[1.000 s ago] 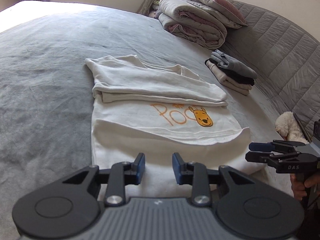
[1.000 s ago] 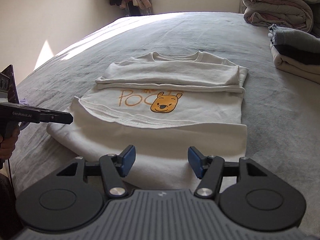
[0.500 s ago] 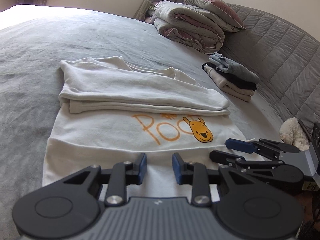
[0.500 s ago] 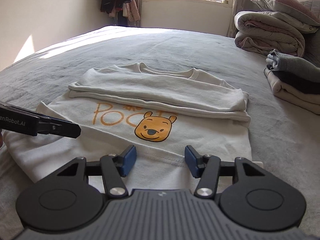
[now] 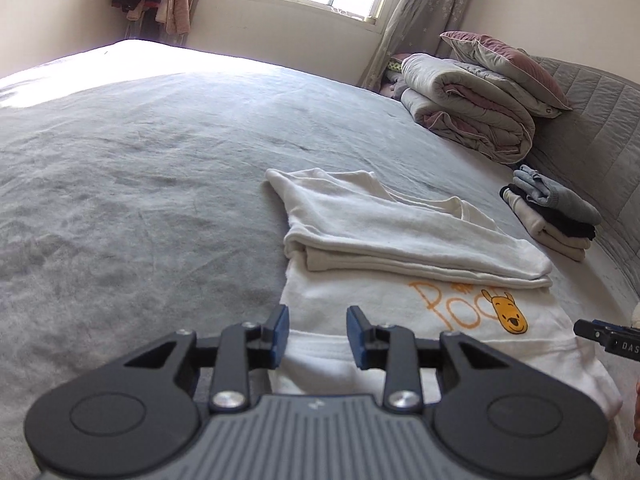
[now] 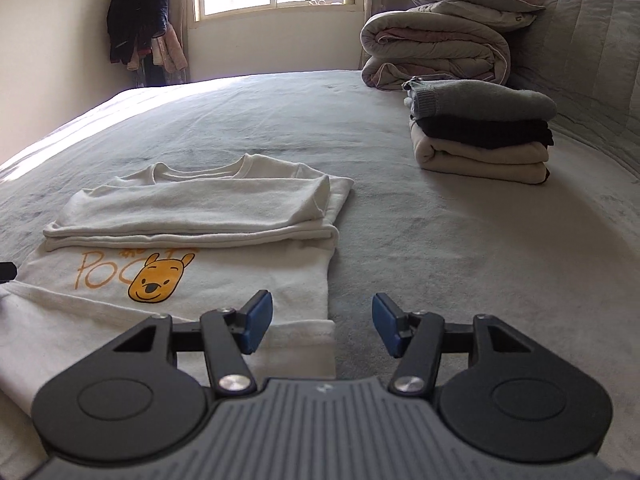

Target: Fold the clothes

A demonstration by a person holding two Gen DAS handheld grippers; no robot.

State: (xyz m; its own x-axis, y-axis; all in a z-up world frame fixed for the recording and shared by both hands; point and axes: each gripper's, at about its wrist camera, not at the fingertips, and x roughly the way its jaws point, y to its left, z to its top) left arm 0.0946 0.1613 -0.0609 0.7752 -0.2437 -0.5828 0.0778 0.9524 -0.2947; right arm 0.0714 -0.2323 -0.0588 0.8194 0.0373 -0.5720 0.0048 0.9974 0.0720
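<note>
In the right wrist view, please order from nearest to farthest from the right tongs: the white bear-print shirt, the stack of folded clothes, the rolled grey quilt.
1. White bear-print shirt: just ahead, left of the right tongs.
2. Stack of folded clothes: farther, to the right.
3. Rolled grey quilt: farthest, behind the stack.

A cream cotton T-shirt point(image 5: 404, 236) with an orange bear print lay flat on the grey bed point(image 5: 140, 184), its top part folded down above the print, hem nearest.
</note>
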